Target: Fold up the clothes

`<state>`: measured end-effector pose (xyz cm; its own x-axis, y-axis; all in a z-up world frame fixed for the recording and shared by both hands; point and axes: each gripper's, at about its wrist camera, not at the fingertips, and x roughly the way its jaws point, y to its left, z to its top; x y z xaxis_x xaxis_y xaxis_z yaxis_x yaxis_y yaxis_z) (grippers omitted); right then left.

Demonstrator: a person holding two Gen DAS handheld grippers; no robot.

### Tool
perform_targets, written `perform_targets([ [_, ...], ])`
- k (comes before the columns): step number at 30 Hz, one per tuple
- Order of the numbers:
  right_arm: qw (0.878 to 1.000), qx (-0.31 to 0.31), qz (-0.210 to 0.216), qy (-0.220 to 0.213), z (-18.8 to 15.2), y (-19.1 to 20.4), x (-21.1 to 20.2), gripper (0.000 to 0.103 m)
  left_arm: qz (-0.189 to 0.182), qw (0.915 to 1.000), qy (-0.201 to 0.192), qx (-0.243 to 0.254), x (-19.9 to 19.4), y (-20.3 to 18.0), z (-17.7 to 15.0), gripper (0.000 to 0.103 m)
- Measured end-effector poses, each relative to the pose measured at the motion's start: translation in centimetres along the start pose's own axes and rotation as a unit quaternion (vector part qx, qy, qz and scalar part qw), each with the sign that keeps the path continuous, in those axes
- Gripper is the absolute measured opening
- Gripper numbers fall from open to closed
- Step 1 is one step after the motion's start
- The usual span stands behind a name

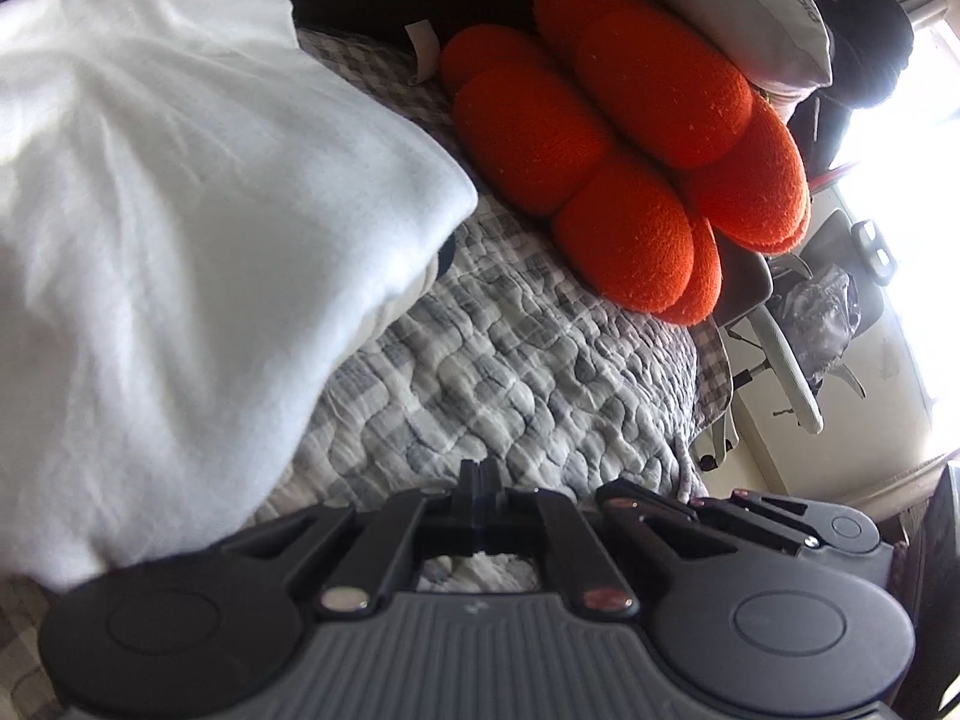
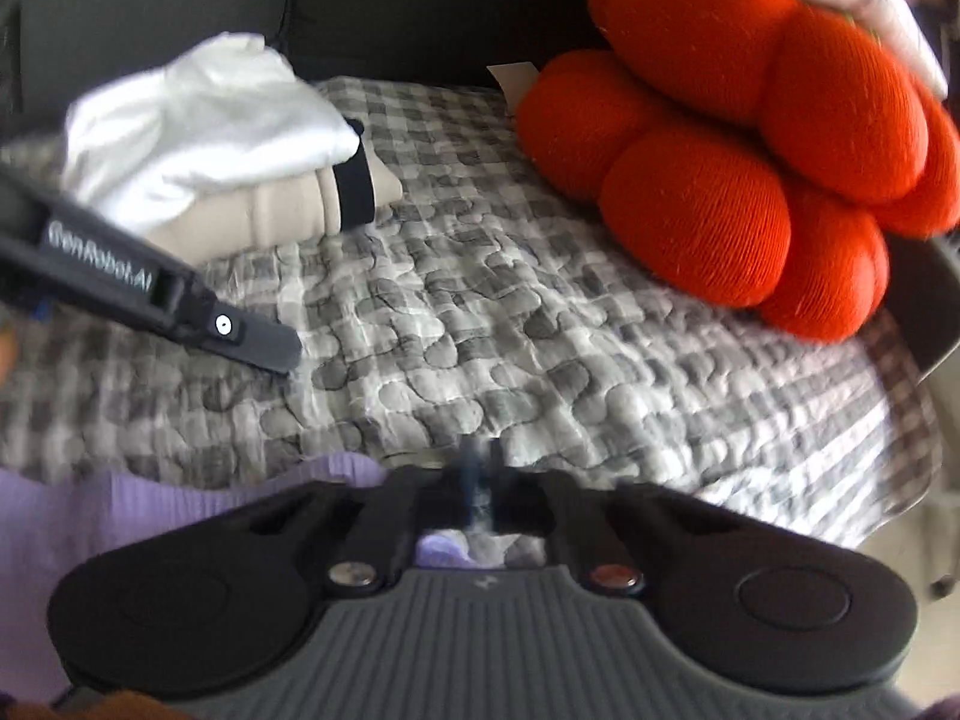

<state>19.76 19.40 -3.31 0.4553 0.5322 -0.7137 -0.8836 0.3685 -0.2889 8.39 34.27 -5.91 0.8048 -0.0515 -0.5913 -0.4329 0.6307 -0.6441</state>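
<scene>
Directly beneath and to the left of the right gripper [image 2: 480, 480], whose jaws are pressed together with nothing clearly pinched between them, lies a lilac ribbed garment [image 2: 90, 516] on the grey checked quilt [image 2: 480, 330]. It looks light, soft and floppy, so it will likely sag unless taken by a hem or corner. Farther ahead to the left the left gripper [image 2: 264, 345], also closed and empty, reaches in. Beyond it sits a folded stack, a white cloth [image 2: 198, 114] over a beige garment [image 2: 270, 210], with an orange cushion [image 2: 750, 162] ahead to the right.
</scene>
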Motion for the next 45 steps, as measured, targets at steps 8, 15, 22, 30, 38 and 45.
perform_targets([
  [8, 0.998, 0.003, -0.062, -0.031, 0.2, -0.3, 0.1, 0.0, 0.008, 0.9999, -0.006, -0.006, 0.2, 0.3, 0.1, 0.0],
  [15, 0.998, 0.032, -0.057, -0.017, -0.2, -1.6, 0.5, 0.007, 0.005, 1.0, -0.002, -0.005, 0.5, 0.4, 0.2, 0.0],
  [22, 0.995, 0.087, 0.027, -0.029, -0.1, -5.3, -2.2, 0.053, -0.005, 0.9999, 0.001, -0.011, 0.3, 0.5, 0.3, 0.0],
  [30, 0.991, 0.011, 0.127, 0.032, -0.3, -4.0, -2.8, 0.053, -0.038, 0.999, 0.023, -0.01, 0.5, 0.2, 0.2, 0.0],
  [38, 0.994, -0.048, 0.093, 0.037, -1.2, -1.0, -2.5, 0.001, -0.125, 0.9872, 0.069, 0.07, 1.7, -2.5, -1.7, 0.002],
  [45, 0.996, -0.087, 0.028, -0.013, -0.6, 1.0, -4.5, 0.001, -0.134, 0.9865, 0.061, 0.072, 1.4, -2.6, -1.9, 0.002],
])
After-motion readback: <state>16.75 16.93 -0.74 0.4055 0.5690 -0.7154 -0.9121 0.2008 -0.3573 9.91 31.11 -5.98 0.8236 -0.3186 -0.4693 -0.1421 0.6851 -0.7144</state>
